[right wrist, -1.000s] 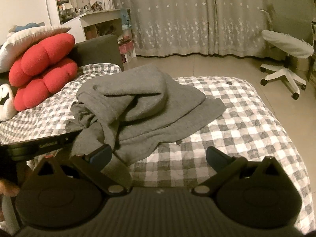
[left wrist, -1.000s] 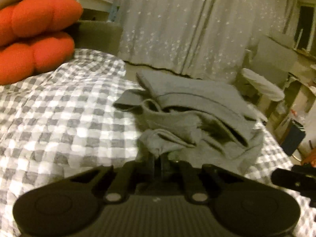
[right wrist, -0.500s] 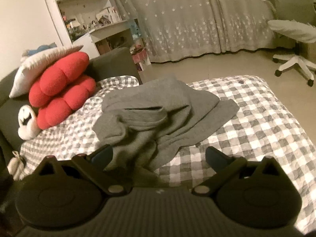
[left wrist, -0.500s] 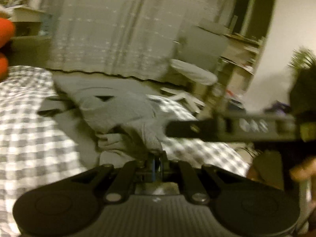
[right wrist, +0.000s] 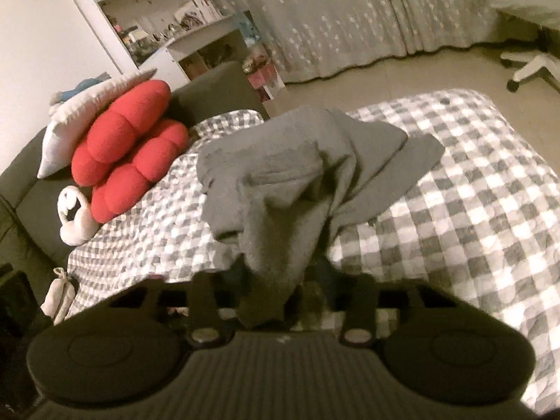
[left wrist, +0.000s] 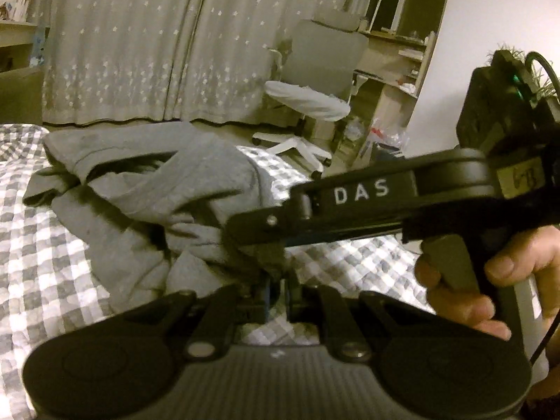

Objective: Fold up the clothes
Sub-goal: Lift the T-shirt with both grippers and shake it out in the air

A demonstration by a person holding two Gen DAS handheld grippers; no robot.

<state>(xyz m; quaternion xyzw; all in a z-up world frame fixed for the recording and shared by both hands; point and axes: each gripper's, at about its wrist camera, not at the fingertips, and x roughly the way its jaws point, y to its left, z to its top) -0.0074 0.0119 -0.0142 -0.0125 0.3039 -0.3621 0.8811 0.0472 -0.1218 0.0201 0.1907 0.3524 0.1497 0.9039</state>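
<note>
A crumpled grey garment (left wrist: 147, 189) lies on the grey-and-white checked bedspread (left wrist: 35, 273). My left gripper (left wrist: 276, 294) is shut, and whether it pinches cloth is hidden behind the right tool. My right gripper (right wrist: 280, 290) is shut on a fold of the grey garment (right wrist: 290, 182) and pulls it up toward the camera. In the left wrist view the right gripper (left wrist: 245, 241), marked DAS, reaches in from the right and meets the garment just above my left jaws. A hand (left wrist: 479, 280) holds its handle.
Red cushions (right wrist: 126, 154) and a white pillow (right wrist: 87, 112) lie at the head of the bed. A white swivel chair (left wrist: 308, 112) stands on the floor beyond the bed, by the curtains (left wrist: 140, 42). A bookshelf (right wrist: 150, 10) stands at the back left.
My right gripper was open and has shut on the garment, lifting a fold. My left gripper has swung to the right. The right tool has come close in front of it.
</note>
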